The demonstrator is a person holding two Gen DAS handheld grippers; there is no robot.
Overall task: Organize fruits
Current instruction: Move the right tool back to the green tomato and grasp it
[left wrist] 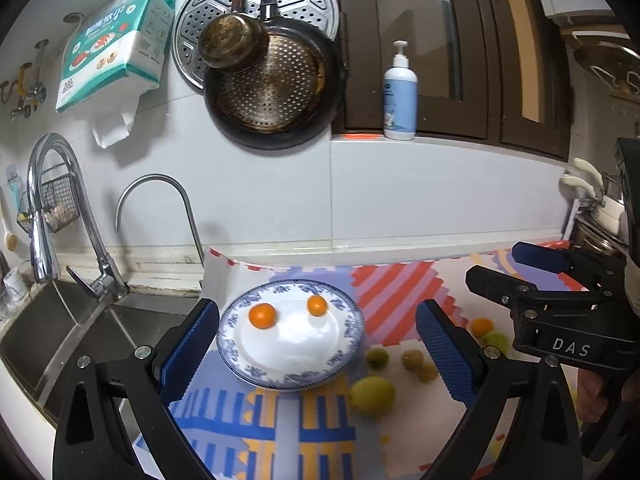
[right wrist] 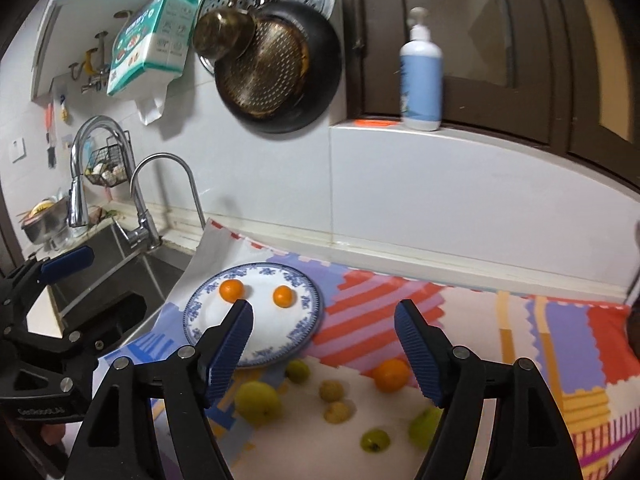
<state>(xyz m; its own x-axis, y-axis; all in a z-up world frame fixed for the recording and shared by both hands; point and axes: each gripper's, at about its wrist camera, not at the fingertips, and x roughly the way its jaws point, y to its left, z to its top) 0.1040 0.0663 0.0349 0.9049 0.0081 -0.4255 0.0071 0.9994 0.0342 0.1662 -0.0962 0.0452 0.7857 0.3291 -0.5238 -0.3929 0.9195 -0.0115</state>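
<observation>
A blue-and-white plate (left wrist: 344, 344) (right wrist: 192, 312) lies on the patterned mat beside the sink. Two small oranges (left wrist: 262, 315) (left wrist: 317, 305) sit apart on it. Loose fruit lies on the mat to the plate's right: a bigger orange (right wrist: 390, 375), a large green fruit (right wrist: 257, 401), a small green one (right wrist: 298, 371) and several yellowish and green ones. My left gripper (left wrist: 316, 310) hangs open above and in front of the plate, with nothing between its fingers. My right gripper (right wrist: 324, 306) is open and empty over the loose fruit.
A steel sink (left wrist: 60, 332) with two faucets (left wrist: 44, 208) lies left of the mat (right wrist: 520, 340). A pan (left wrist: 276, 88) and steamer tray hang on the tiled wall. A pump bottle (left wrist: 400, 92) stands on the window ledge.
</observation>
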